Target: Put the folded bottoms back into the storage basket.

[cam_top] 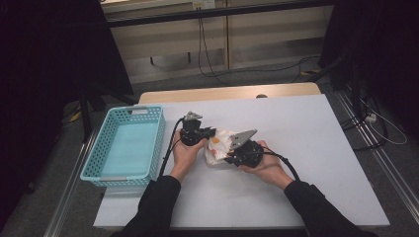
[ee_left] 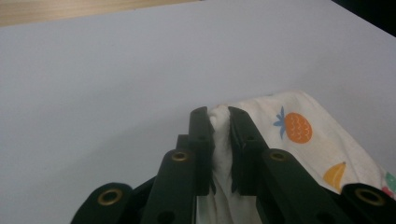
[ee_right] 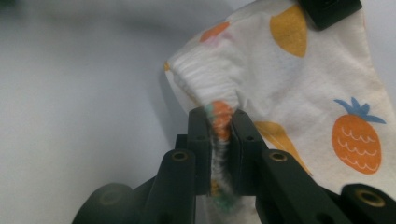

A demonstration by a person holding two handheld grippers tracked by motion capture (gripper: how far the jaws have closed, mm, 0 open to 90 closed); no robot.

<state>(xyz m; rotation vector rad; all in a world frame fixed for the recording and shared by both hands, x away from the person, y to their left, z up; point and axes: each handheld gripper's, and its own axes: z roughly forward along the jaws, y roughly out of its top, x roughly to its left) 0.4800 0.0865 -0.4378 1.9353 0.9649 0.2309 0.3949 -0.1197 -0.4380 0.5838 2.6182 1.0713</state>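
Note:
A small white cloth (cam_top: 219,146) printed with orange pineapples and yellow fruit lies bunched at the middle of the white table (cam_top: 296,123). My left gripper (cam_top: 210,133) is shut on one edge of it; in the left gripper view the cloth (ee_left: 299,135) is pinched between the black jaws of that gripper (ee_left: 218,122). My right gripper (cam_top: 228,154) is shut on the ribbed hem at the other side, and the cloth (ee_right: 299,79) spreads away past the right gripper (ee_right: 220,123). The two grippers face each other, close together.
A light blue plastic basket (cam_top: 106,148) stands at the table's left edge, with nothing in it. Cables run over the floor behind the table. The table's right half and its near edge are bare white surface.

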